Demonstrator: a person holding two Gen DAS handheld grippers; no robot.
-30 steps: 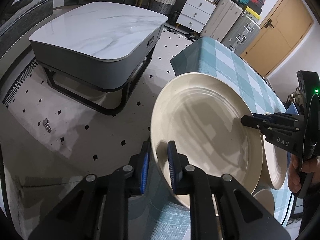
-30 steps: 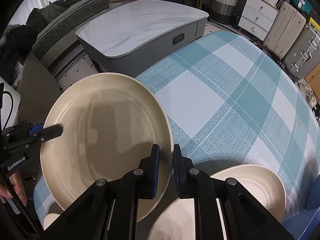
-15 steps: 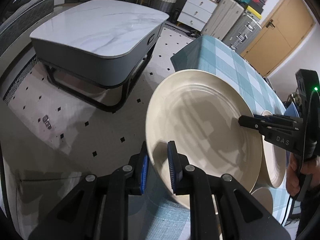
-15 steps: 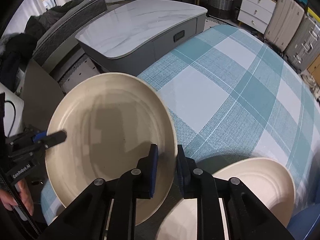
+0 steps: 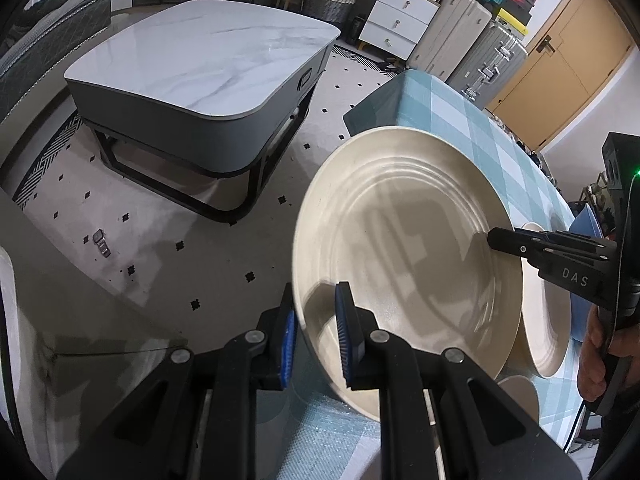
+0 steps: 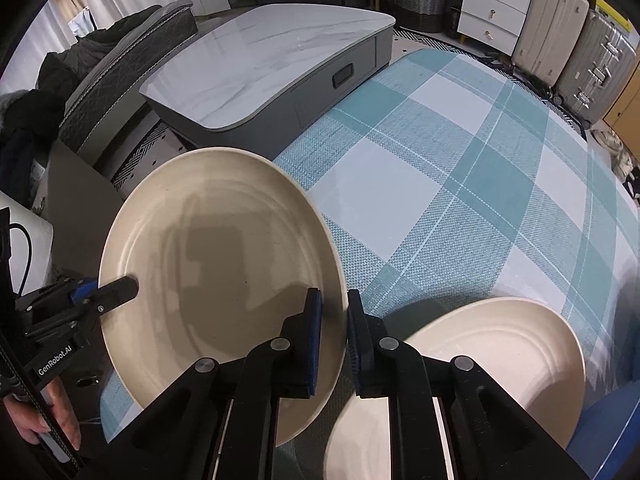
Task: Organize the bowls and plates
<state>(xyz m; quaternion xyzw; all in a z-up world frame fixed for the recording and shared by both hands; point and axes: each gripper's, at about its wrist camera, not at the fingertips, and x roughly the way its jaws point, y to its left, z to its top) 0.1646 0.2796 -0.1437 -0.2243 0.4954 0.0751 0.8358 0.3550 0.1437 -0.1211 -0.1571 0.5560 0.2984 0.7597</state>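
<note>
Large cream plate (image 6: pixel 224 280) is held in the air over the near left corner of the checked surface (image 6: pixel 440 168), tilted, hollow face up. Left gripper (image 5: pixel 316 340) has its fingers clamped on the rim at one side; right gripper (image 6: pixel 334 336) has its fingers clamped on the opposite rim. A second plate (image 6: pixel 480 360) lies flat on the surface just to the right, beside and below the held one. Judgement: the stack target lies rightward; the right hand is nearer. A smaller dish (image 5: pixel 520 390) is partly hidden; contents not visible.
</note>
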